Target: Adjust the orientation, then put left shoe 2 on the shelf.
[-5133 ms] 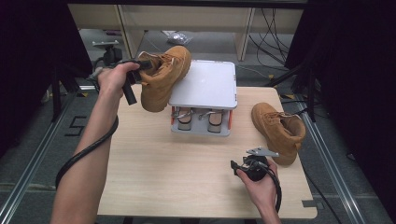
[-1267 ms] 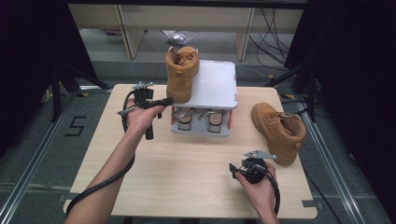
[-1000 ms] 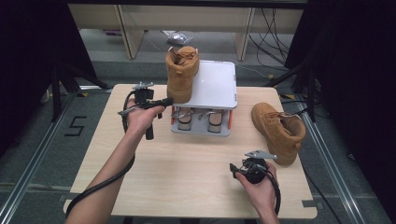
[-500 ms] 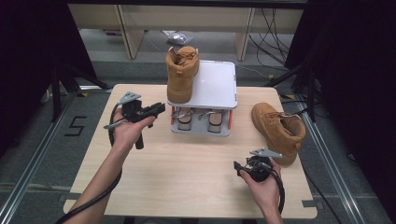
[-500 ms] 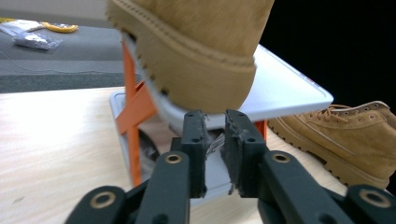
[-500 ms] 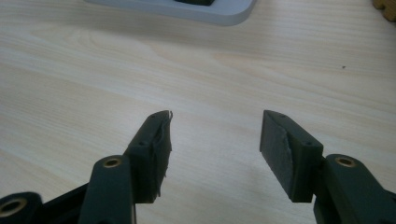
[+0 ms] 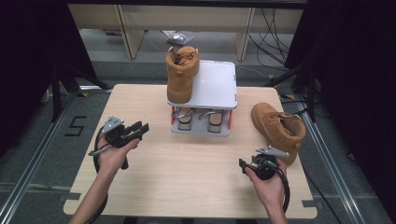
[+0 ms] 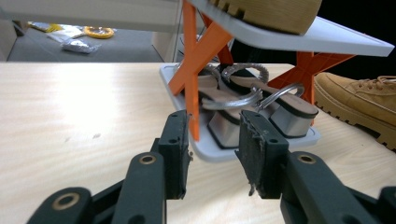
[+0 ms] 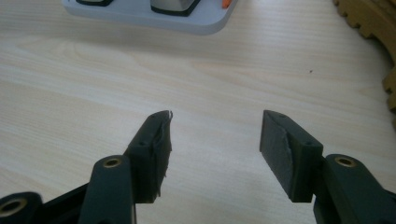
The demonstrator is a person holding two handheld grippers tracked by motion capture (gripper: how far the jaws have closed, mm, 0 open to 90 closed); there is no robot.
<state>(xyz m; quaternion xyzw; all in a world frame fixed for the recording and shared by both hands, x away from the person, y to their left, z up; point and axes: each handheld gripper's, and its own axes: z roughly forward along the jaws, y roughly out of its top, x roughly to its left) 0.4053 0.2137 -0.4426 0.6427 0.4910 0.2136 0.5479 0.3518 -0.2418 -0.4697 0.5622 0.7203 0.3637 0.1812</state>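
One tan boot point(image 7: 182, 74) stands on the left of the white top shelf of a small rack point(image 7: 217, 88), toe toward me. Its mate point(image 7: 279, 129) lies on the table right of the rack. My left gripper point(image 7: 141, 129) sits low over the table's left side, apart from the rack; its jaws have just been opening and nothing is between them point(image 8: 212, 156). My right gripper point(image 7: 243, 164) rests near the front right, open and empty point(image 9: 214, 149), beside the lying boot point(image 9: 373, 28).
On the rack's lower shelf stand a pair of silver heeled sandals point(image 7: 198, 118), seen close between orange legs point(image 8: 191, 70). The light wooden table point(image 7: 187, 177) has bare room in front. Metal rails run along both sides of the floor.
The left hand pulled back from the boot on the rack, moving left and down toward me, and its jaws opened. The right hand stayed put.
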